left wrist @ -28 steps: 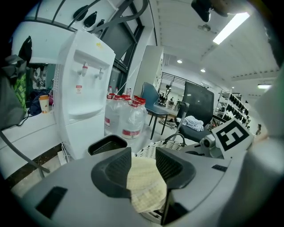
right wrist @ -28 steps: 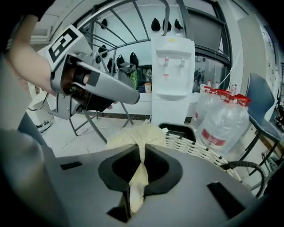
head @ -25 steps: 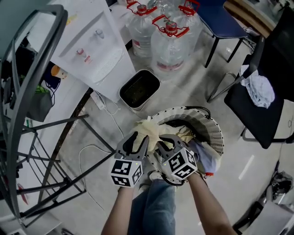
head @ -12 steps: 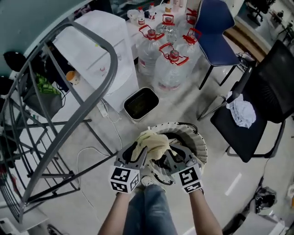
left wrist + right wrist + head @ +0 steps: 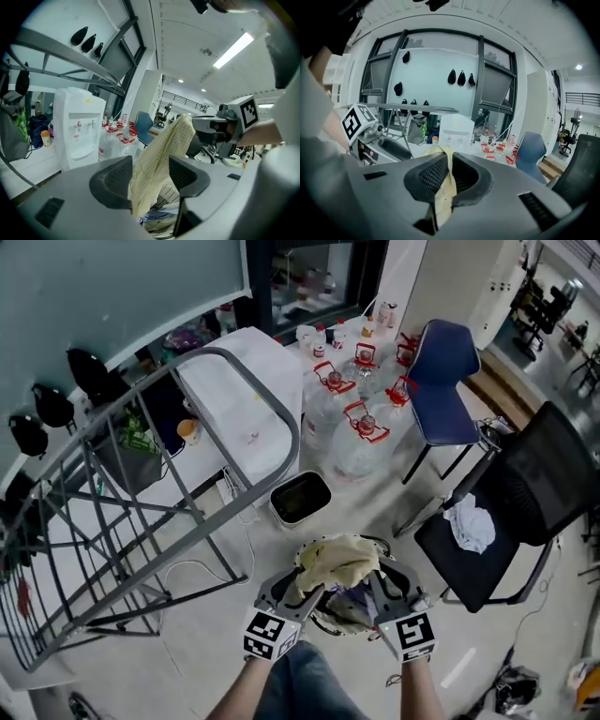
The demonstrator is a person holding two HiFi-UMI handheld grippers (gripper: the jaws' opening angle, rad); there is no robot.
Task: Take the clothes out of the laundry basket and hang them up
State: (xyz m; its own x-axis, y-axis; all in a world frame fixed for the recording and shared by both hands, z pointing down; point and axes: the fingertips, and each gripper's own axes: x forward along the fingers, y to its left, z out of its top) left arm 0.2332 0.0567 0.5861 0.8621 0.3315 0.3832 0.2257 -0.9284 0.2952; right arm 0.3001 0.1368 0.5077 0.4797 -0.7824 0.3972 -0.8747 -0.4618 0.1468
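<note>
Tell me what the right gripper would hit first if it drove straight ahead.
Apart from the yellow cloth pinched in its fingers, probably the white water dispenser, dead ahead of the right gripper; the drying rack lies just left of that line. Depth is unclear.

A pale floor (image 5: 206,638) carries everything. On it stand the laundry basket (image 5: 398,573), a small dark bin (image 5: 286,517) just beyond it, a cluster of water bottles (image 5: 361,442), a blue chair (image 5: 445,371), a black chair (image 5: 525,493), a grey drying rack (image 5: 234,355) and a white water dispenser (image 5: 239,418). A white cable (image 5: 183,568) trails near the rack.
</note>
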